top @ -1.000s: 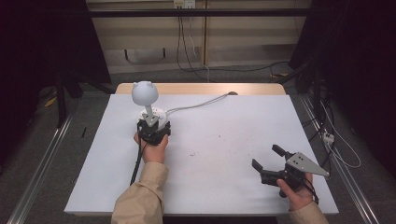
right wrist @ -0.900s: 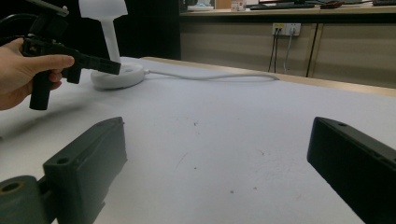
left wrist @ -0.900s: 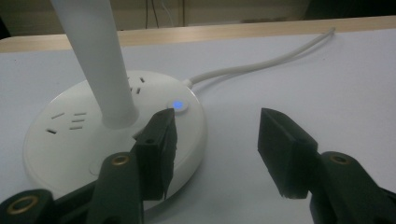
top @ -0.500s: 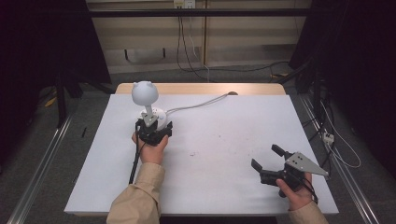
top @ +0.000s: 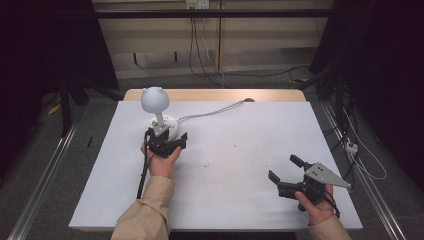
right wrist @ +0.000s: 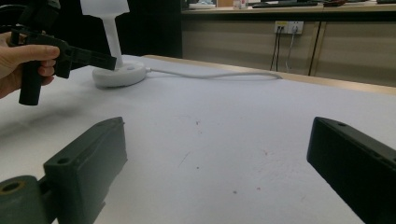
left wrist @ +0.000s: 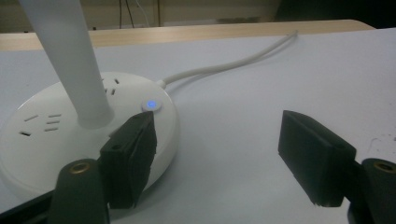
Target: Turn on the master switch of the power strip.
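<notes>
A white desk lamp stands at the table's back left, with a round head (top: 155,99), a slanting stem (left wrist: 70,56) and a disc base (top: 165,123). A blue button (left wrist: 150,103) glows on the base (left wrist: 51,140). My left gripper (top: 167,137) is open at the base's near edge. In the left gripper view (left wrist: 217,123) one jaw hangs just over the rim beside the button and the other stands over bare table. My right gripper (top: 283,167) is open and empty at the front right (right wrist: 217,126). It faces the lamp base (right wrist: 119,73).
The lamp's white cord (top: 215,111) runs back and right across the white table (top: 240,150) to its wooden far edge (top: 215,95). In the right gripper view, the other hand holds its gripper (right wrist: 60,51) by the lamp. Cables lie on the floor to the right (top: 360,155).
</notes>
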Tool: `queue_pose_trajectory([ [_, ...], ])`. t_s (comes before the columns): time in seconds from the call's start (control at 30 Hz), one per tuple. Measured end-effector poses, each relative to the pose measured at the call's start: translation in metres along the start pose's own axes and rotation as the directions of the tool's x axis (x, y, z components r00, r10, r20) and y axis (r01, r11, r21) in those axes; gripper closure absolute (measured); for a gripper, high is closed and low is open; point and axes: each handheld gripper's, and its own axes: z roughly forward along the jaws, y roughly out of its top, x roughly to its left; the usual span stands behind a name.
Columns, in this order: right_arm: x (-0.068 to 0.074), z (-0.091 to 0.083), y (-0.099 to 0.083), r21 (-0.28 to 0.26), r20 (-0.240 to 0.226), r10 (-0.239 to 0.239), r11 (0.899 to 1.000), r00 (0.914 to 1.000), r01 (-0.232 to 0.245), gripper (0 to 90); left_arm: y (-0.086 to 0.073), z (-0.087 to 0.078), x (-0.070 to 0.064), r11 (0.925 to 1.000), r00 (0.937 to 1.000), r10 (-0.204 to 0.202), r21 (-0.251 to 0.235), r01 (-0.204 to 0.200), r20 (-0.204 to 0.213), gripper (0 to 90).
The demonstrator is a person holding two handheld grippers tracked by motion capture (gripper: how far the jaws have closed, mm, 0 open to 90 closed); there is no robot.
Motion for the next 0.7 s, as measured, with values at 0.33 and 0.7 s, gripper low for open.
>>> queue_pose_trajectory([
  [0.33,-0.001,-0.001,-0.001,0.009,0.001,-0.006,1.000,1.0000,0.006,4.4,-0.002,-0.009,0.002,0.9998,0.9994,-0.011,-0.018,0.012,0.033,19.3],
  [0.7,0.001,0.000,-0.001,0.010,-0.002,-0.002,1.000,1.0000,0.002,4.5,-0.006,-0.021,0.006,0.9996,0.9975,-0.016,-0.021,0.018,0.069,13.5],
])
